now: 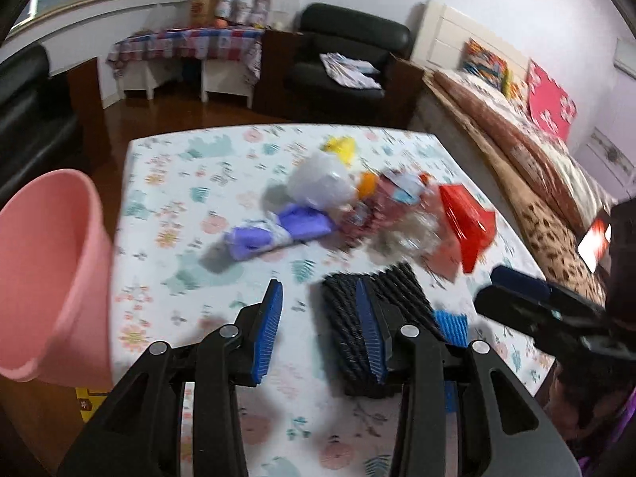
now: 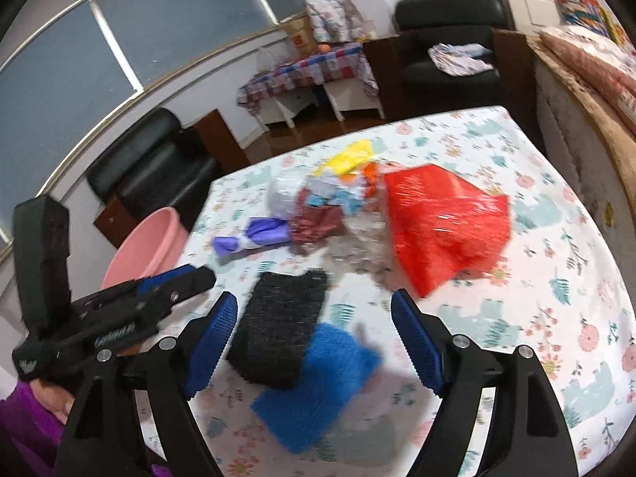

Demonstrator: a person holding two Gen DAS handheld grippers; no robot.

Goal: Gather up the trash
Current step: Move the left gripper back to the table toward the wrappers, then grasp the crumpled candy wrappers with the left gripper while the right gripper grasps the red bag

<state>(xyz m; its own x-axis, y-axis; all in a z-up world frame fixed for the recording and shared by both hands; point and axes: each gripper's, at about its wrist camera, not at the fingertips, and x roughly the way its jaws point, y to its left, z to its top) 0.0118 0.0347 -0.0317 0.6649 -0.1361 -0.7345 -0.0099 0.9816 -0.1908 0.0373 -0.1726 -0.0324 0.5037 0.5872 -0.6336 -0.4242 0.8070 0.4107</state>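
You're looking at a pink bucket (image 1: 51,274) sitting off the left edge of the desk (image 1: 190,183), partly past the rim. Your left gripper (image 1: 322,326) is hovering with its jaws parted and nothing between them; a black ribbed block (image 1: 401,290) is lying on the desk just behind its right finger, so no grip there. Next to that block, on the near side, a blue ribbed pad (image 2: 318,381) is lying flat, and your right gripper (image 2: 314,342) is hanging over both with its jaws spread wide and empty. The trash pile is sitting mid-desk, farther out: a purple wrapper (image 1: 274,230) on its left, a white plastic wad (image 1: 318,179), a yellow scrap (image 1: 340,147) at the far side, and a red plastic bag (image 2: 445,222) on the right.
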